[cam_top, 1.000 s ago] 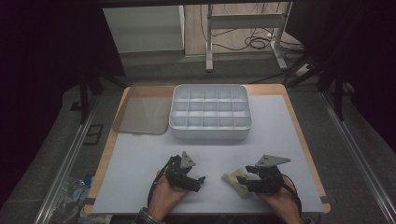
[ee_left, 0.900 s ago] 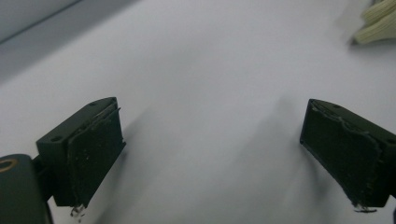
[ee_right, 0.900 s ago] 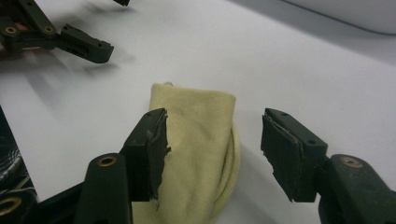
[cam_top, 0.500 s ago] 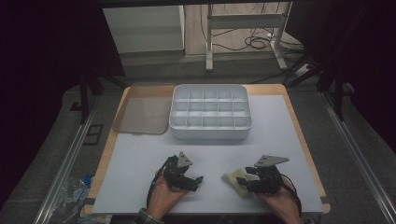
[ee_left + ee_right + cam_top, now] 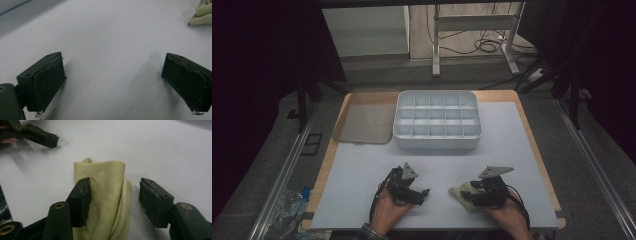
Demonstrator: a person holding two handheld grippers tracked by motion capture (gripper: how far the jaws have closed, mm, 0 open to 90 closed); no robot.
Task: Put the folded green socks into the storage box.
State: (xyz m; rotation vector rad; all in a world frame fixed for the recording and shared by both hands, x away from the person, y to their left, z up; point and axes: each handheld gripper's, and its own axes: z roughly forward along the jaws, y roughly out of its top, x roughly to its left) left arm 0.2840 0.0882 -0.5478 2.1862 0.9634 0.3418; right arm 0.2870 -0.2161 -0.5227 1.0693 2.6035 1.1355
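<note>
A folded pale-yellow cloth [image 5: 105, 177] lies on the white table mat, at the front right in the high view [image 5: 458, 190]. My right gripper [image 5: 115, 183] straddles it. The left pad touches the cloth's side, and the right pad stands a gap away from it. Its jaws have just been closing a little with the cloth between them. In the high view the right gripper [image 5: 471, 196] points left, held in a hand. My left gripper [image 5: 112, 60] rests wide open on the bare mat with nothing between its pads, and the cloth's edge [image 5: 202, 15] lies farther off. The left gripper [image 5: 419, 195] points towards the cloth.
A white box with several compartments [image 5: 437, 142] stands at the back middle of the mat [image 5: 512, 150]. A translucent lid [image 5: 364, 117] lies flat to its left. The wooden table edge [image 5: 539, 155] frames the mat, with metal rails beyond it.
Both hands have kept almost still. The right gripper's jaws look slightly narrower around the cloth.
</note>
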